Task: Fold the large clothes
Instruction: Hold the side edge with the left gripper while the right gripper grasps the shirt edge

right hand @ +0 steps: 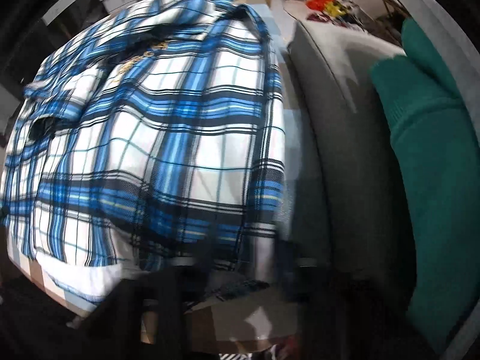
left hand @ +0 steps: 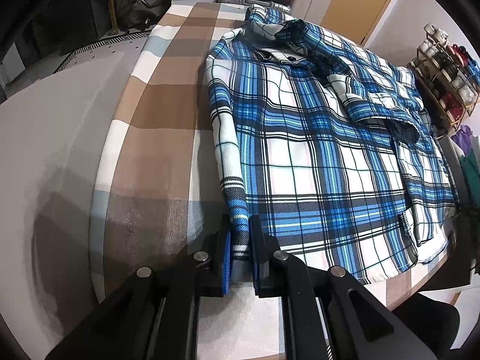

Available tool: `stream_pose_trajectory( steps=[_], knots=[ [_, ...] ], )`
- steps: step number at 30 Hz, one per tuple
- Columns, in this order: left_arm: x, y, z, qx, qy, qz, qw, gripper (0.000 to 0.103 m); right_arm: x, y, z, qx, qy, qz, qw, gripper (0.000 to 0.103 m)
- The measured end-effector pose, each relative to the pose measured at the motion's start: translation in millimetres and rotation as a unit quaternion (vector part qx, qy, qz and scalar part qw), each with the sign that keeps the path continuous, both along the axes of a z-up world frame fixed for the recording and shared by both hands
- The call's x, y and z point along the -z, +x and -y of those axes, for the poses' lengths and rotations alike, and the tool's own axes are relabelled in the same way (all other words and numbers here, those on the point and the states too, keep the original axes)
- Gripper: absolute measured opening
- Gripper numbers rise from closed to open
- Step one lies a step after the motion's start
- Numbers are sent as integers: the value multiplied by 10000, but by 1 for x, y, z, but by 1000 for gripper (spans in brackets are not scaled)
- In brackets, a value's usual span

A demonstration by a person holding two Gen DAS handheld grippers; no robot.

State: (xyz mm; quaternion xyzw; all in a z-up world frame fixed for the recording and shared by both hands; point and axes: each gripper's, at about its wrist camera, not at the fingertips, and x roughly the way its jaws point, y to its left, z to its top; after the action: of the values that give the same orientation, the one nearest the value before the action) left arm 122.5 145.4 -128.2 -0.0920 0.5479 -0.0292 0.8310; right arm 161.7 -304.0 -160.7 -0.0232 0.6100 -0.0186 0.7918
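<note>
Plaid shirt (left hand: 315,156) in blue, white and black lies spread on the tabletop (left hand: 168,96), which is covered with a brown, white and pale blue checked cloth. One sleeve is folded across the shirt's upper part near the collar. The left tool (left hand: 240,258) is clamped on the shirt's near folded edge, blue pads pressing the fabric from both sides. The right wrist view is blurred; the right tool (right hand: 237,273) is closed, and whether it pinches any fabric cannot be told. A green garment (right hand: 435,180) lies on a grey sofa (right hand: 339,150) beside the tabletop.
</note>
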Motion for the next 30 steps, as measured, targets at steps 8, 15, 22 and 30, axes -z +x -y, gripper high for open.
stream_pose_trajectory(
  steps=[8,15,22,30],
  knots=[
    [1,0,-4,-10,-94,0,10000,6,-28,-12,-27,-374,-1268,524,9898,2],
    [1,0,-3,-1,-76,9,10000,6,-36,-11,-13,-141,-945,442,9944,2],
    [0,0,-4,11,-78,17,10000,6,-39,-17,-3,61,-659,449,9968,2],
    [0,0,-4,14,-57,19,10000,6,-22,0,1,259,1053,242,9938,17]
  ],
)
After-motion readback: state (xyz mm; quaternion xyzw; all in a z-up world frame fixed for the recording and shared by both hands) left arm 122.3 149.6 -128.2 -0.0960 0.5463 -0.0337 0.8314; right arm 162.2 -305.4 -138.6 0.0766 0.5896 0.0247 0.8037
